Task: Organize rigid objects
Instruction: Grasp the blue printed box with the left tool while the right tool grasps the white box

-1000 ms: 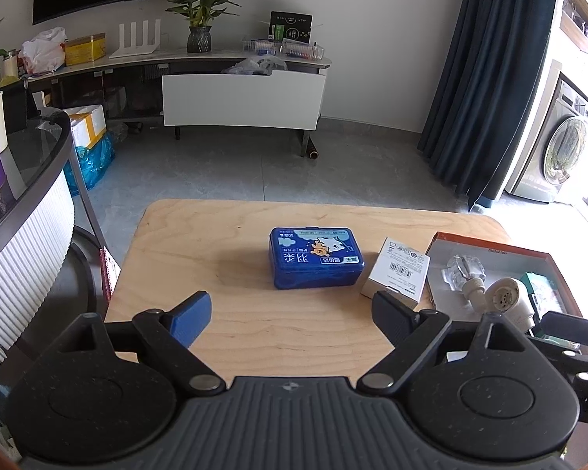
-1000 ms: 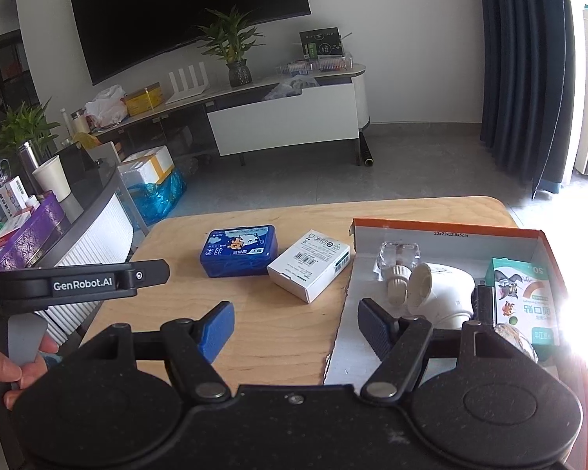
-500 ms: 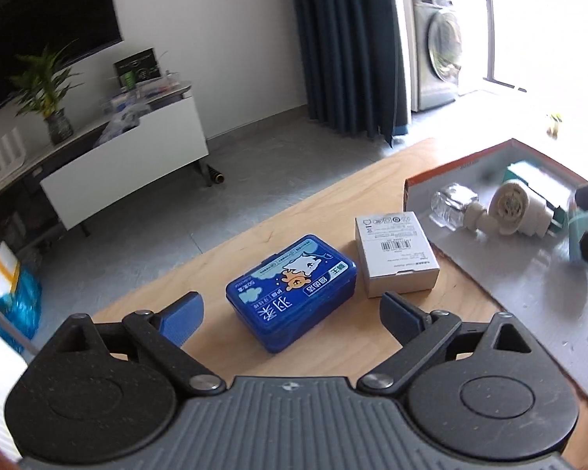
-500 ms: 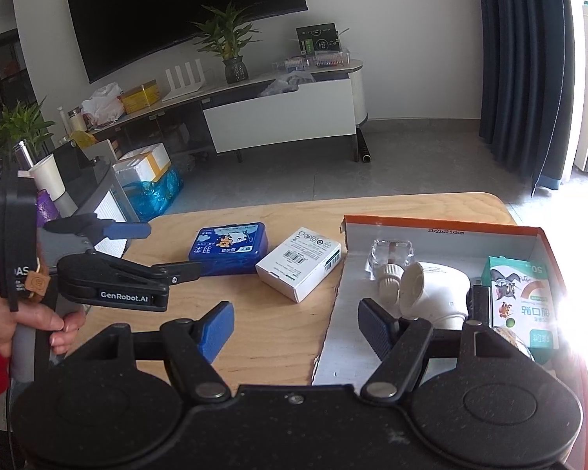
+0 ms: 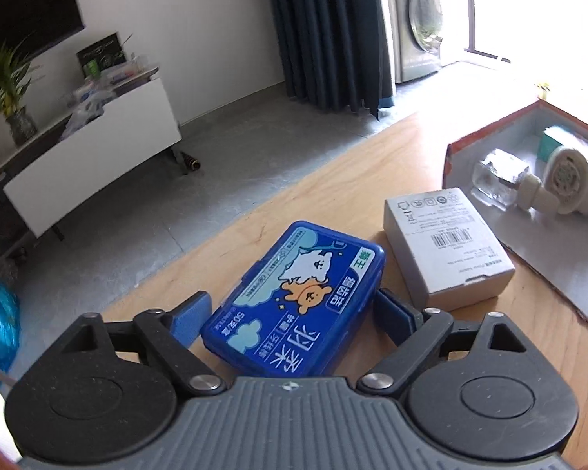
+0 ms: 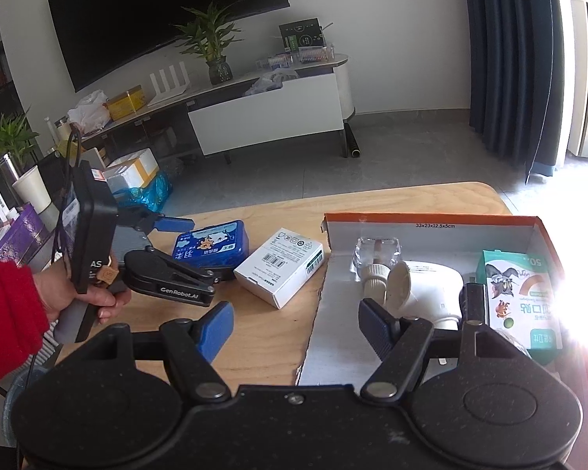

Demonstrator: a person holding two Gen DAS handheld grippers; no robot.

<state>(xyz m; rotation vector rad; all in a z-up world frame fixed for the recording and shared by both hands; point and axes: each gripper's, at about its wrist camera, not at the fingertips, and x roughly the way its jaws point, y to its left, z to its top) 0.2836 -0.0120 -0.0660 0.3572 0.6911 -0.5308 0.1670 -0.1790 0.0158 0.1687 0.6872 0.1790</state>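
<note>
A blue plastic box point(image 5: 298, 293) with cartoon bears lies flat on the wooden table point(image 5: 372, 164). My left gripper point(image 5: 294, 313) straddles it, one finger on each long side, and the jaws are closing; a thin gap still shows at the left pad. The right wrist view shows the same box point(image 6: 211, 243) inside the left gripper point(image 6: 200, 248). Just right of it lies a white carton point(image 5: 447, 250) point(image 6: 280, 266). My right gripper point(image 6: 296, 325) hangs open and empty over the left edge of an orange-rimmed tray point(image 6: 431, 219).
The tray holds a clear glass bottle point(image 6: 376, 250), a white plug-in device point(image 6: 423, 290) and a green-and-white carton point(image 6: 521, 297). A hand with a red sleeve point(image 6: 8, 313) holds the left gripper. The table's rounded far edge drops to grey floor.
The left gripper rolled, swung toward the tray side and came down onto the blue box, which now sits between its fingers. The right gripper stayed nearly still.
</note>
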